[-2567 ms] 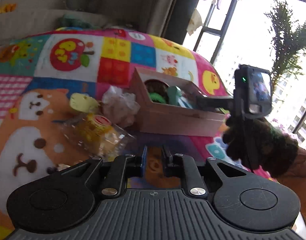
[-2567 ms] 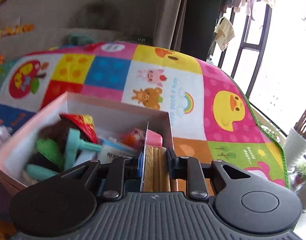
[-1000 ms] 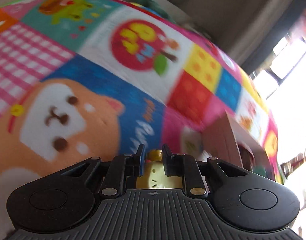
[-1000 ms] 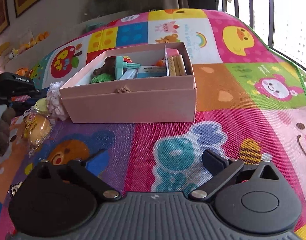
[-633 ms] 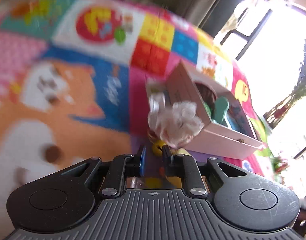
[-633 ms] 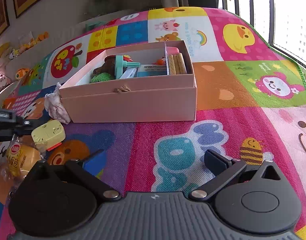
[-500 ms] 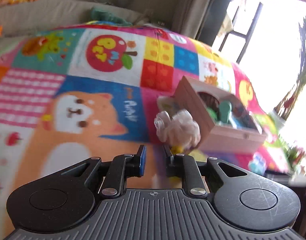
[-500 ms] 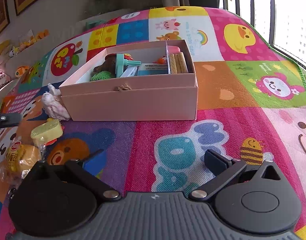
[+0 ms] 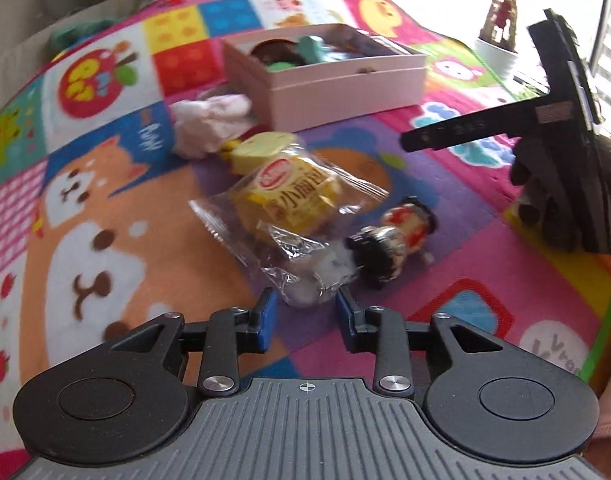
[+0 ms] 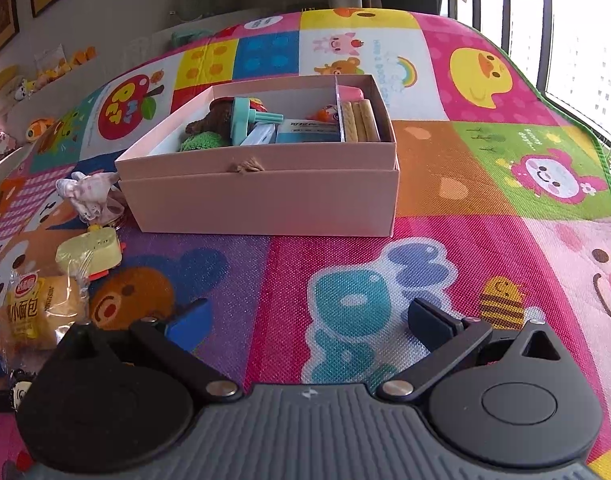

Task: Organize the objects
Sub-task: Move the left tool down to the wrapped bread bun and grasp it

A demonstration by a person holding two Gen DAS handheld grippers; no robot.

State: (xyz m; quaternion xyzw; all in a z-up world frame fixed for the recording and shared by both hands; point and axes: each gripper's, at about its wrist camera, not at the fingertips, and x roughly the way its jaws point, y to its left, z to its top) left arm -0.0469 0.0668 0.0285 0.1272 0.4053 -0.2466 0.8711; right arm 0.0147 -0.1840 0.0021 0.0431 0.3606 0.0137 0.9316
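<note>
- Right now you are between picks: your left claw (image 9: 305,312) has just been opening and its blue pads stand a little apart, with nothing pressed between them. The crinkled tail of the clear plastic packet of yellow bread (image 9: 293,200) lies just ahead of the tips, not gripped.
- Loose things wait on the colourful cartoon play mat (image 9: 105,208): the bread packet, a small black-and-red figurine (image 9: 393,236) touching the packet's near end, a pale yellow toy block (image 9: 261,152) just beyond it, and a crumpled white-and-pink cloth (image 9: 213,120) beside the wall of the pink cardboard box (image 10: 261,196).
- That box already holds a teal plastic stamp (image 10: 245,122), a brown woolly item, a green knit piece and tan sticks in its side compartment.
- Your next move, as I judge it, calls for spreading the left claw wider and settling on one target; the packet is slippery and soft, so close on its body, not on its film edge.
- Your left claw tilts down toward the mat, low behind the packet.
- Your right claw (image 10: 309,320) hangs wide open and empty over the mat, near the box, angled down, held by your gloved hand (image 9: 565,200).
</note>
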